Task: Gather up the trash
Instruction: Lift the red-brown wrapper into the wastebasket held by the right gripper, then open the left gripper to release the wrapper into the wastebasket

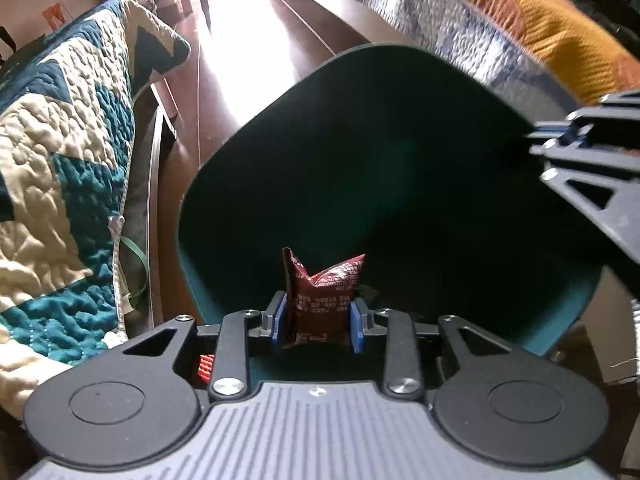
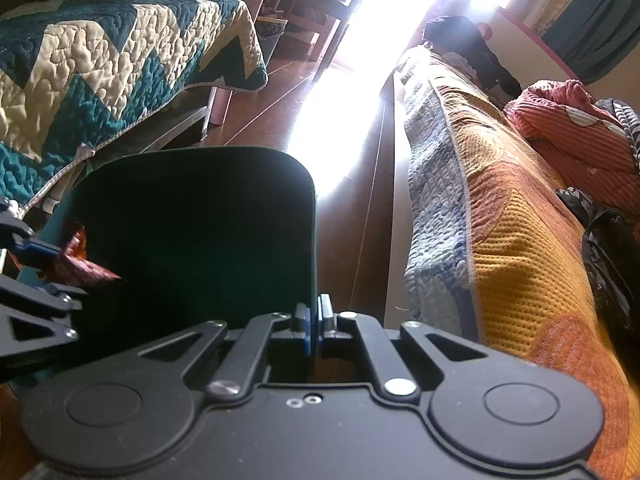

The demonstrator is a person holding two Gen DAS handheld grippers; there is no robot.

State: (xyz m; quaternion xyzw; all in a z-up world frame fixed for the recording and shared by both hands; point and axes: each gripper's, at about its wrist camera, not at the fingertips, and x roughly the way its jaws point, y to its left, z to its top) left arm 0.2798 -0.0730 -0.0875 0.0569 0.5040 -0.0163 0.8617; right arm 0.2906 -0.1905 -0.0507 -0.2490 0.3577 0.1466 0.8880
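Left gripper point(image 1: 318, 322): black hinged linkage, ribbed grey housing, blue pads. Fingers pinched onto a crinkled dark red foil snack packet with white print point(image 1: 320, 300), which stands upright between the pads, its puffed top spreading above them. The packet sits right at the mouth of the bin, directly ahead of the fingers.

Dark green smooth plastic waste bin with rounded-square rim point(image 1: 384, 168): tilted so that its opening faces the left gripper; interior matte and dark, its bottom lost in shadow.

Right gripper point(image 2: 316, 324): same black build; pads pressed together on the thin wall of the bin's rim, one pad inside, one outside.

Left of the left gripper: quilted teal and cream zigzag bedspread point(image 1: 60, 160), puckered stitching, draped over a bed edge. Ahead and right: waffle-textured orange, mustard and blue patchwork blanket point(image 1: 520, 28). Between them, glossy dark brown floor point(image 1: 240, 60), washed out by glare.

Left view only: the bin's interior and the packet's print. Right view only: the bin's outer wall edge-on, the packet as a red corner at the far left, a ribbed coral-pink blanket point(image 2: 568, 128) and a crumpled black plastic bag point(image 2: 608, 248) to the right on the patchwork blanket.
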